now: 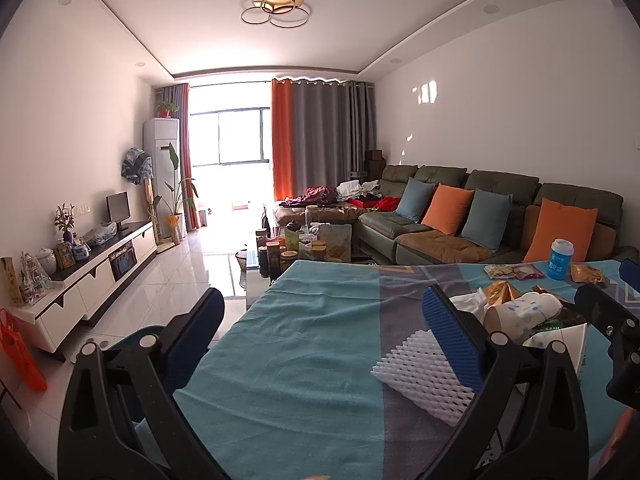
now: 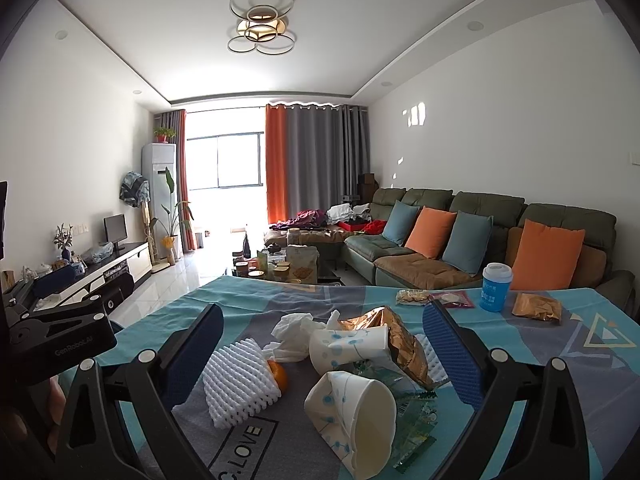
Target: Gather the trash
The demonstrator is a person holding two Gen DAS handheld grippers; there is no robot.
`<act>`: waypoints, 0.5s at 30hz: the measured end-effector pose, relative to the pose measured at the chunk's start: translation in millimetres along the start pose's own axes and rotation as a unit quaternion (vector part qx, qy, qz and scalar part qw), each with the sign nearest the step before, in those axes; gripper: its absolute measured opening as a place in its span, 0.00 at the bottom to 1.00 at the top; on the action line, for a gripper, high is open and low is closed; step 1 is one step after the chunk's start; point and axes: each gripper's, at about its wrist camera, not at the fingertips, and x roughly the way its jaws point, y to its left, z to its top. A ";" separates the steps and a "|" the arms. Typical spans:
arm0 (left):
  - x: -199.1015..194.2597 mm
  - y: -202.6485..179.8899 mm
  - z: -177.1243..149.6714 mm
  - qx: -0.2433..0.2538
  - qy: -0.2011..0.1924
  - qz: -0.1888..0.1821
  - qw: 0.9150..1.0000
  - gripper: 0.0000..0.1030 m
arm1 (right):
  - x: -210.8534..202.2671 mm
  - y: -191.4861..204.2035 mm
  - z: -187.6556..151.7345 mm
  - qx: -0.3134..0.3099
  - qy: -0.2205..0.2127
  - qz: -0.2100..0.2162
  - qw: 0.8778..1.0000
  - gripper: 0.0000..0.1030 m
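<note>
Right wrist view: the right gripper (image 2: 322, 344) hovers with its jaws spread wide over the trash pile on the teal tablecloth (image 2: 168, 316). Between them lie a crushed paper cup (image 2: 354, 416), a white foam fruit net (image 2: 238, 384) at nine o'clock and a gold wrapper (image 2: 394, 340) at one. The left gripper (image 1: 320, 328) is likewise apart, holding nothing, the pile at its three o'clock.

"C.LOVE" on tablecloth (image 2: 240, 446); "GenRobot.AI" on left tool (image 2: 74, 346)

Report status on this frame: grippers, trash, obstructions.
Left gripper open, empty, over bare cloth. Right gripper open, straddling trash pile: paper cups, foam nets, tissue, gold wrapper. Nothing grasped. No obstruction; blue cup stands apart.
</note>
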 end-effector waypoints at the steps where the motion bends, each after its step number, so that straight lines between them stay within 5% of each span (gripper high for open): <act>1: -0.2 -0.3 0.1 0.000 0.000 0.001 1.000 0.95 | 0.0 -0.1 -0.1 0.000 0.000 0.000 1.000 0.94; 15: 0.4 0.7 1.2 -0.001 0.000 -0.001 1.000 0.95 | 0.3 -1.3 -0.3 0.002 0.000 0.000 1.000 0.94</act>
